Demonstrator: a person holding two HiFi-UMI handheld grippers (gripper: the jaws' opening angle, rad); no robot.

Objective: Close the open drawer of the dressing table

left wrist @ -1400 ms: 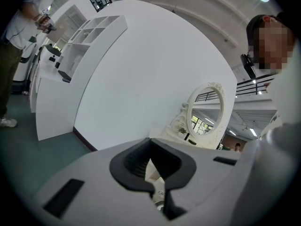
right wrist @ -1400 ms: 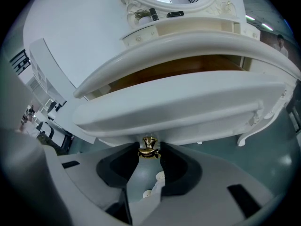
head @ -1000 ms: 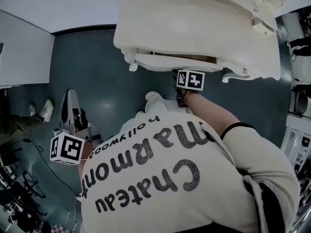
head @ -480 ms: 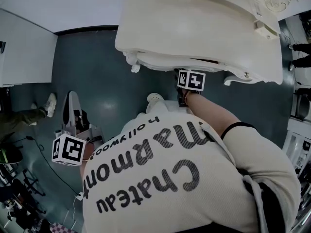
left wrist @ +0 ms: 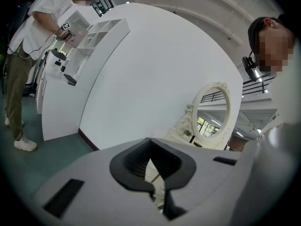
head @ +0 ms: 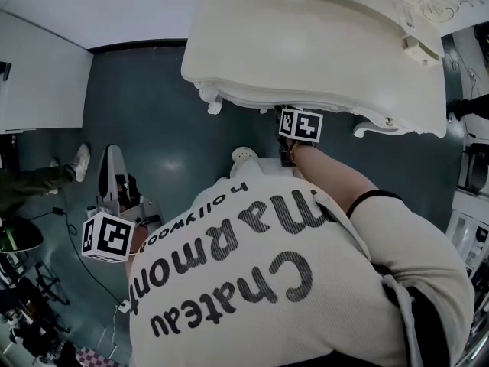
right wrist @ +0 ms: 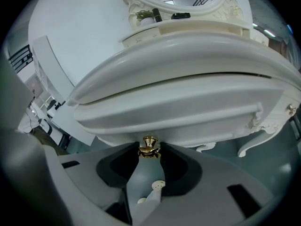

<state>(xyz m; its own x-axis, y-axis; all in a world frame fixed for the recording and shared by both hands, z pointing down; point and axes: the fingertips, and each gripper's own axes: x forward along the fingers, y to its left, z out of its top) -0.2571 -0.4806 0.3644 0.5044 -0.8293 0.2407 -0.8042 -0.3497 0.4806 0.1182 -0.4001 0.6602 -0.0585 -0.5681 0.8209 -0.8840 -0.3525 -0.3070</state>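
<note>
The cream dressing table [head: 306,44] fills the top of the head view. Its drawer front [right wrist: 188,107] sits nearly flush under the table top, with only a thin dark seam above it. A small gold knob [right wrist: 149,146] on the drawer lies between the jaws of my right gripper [right wrist: 149,150], which are shut on it. In the head view that gripper's marker cube [head: 299,125] rests against the table's front edge and hides the jaws. My left gripper [head: 114,159] hangs low at the left, far from the table. Its jaws [left wrist: 158,192] are shut on nothing.
The table's curved legs [right wrist: 256,142] stand on dark green floor [head: 145,105]. An oval mirror [left wrist: 212,111] tops the table. A white partition [head: 38,75] stands at the left, and a bystander's shoe [head: 78,161] is near it. Another person [left wrist: 28,41] stands at a white shelf unit [left wrist: 89,41].
The drawer has slid in: the brown strip of its inside, visible a second ago under the table top, is gone. My right gripper followed it slightly toward the table. The left stayed still.
</note>
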